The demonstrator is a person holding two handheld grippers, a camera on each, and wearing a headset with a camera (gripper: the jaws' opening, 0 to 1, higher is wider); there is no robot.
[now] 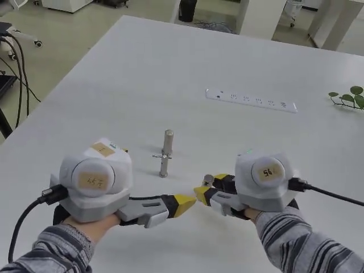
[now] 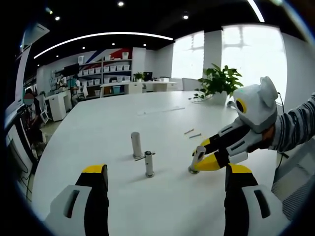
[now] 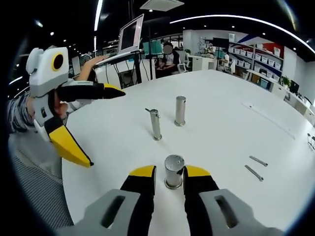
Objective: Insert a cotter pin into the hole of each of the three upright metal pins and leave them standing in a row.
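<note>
Three upright metal pins are on the white table [image 1: 114, 85]. A plain pin [image 1: 168, 138] stands behind a second pin [image 1: 164, 165] that has a cotter pin [image 1: 160, 156] through it. The third pin [image 3: 174, 171] sits between my right gripper's [image 3: 170, 179] yellow tips, which are shut on it; it leans a little in the left gripper view [image 2: 198, 160]. My left gripper [image 2: 166, 172] is open and holds nothing, its tips [image 1: 183, 205] close to the right gripper [image 1: 203, 193]. Two loose cotter pins [image 3: 256, 166] lie on the table to the right.
A white power strip [image 1: 250, 100] lies farther back on the table, with plant leaves [image 1: 348, 98] at the right edge. Cables trail from both grippers toward me. Shelves, desks and a potted plant [image 2: 219, 83] stand beyond the table.
</note>
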